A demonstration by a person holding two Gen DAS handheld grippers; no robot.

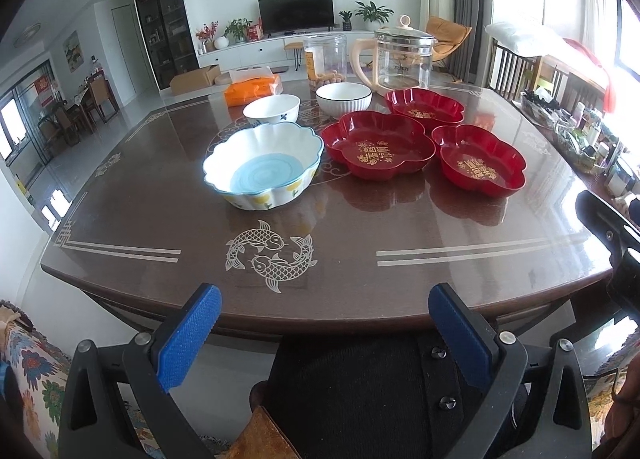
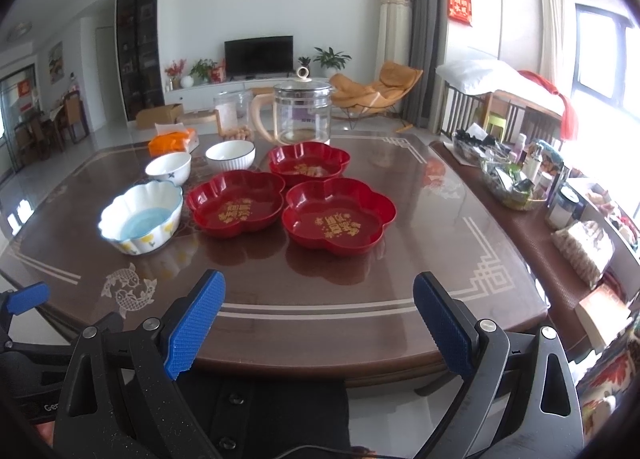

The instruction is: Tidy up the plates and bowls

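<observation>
Three red flower-shaped plates with gold lettering sit mid-table: a near-left one (image 1: 378, 145) (image 2: 236, 203), a near-right one (image 1: 478, 163) (image 2: 338, 217) and a far one (image 1: 424, 105) (image 2: 308, 163). Left of them stands a scalloped white bowl with a blue bottom (image 1: 262, 167) (image 2: 140, 217). Behind it are a small white bowl with a blue mark (image 1: 272, 109) (image 2: 168, 167) and a ribbed white bowl (image 1: 344, 99) (image 2: 230, 155). My left gripper (image 1: 324, 301) and right gripper (image 2: 318, 291) hang open at the table's near edge, holding nothing.
A glass kettle with a cream handle (image 1: 400, 55) (image 2: 300, 115), a clear jar (image 1: 324, 59) and an orange packet (image 1: 252, 91) stand at the table's far side. A side shelf with bottles and clutter (image 2: 520, 175) runs along the right. The brown table (image 1: 360, 243) has bare surface near me.
</observation>
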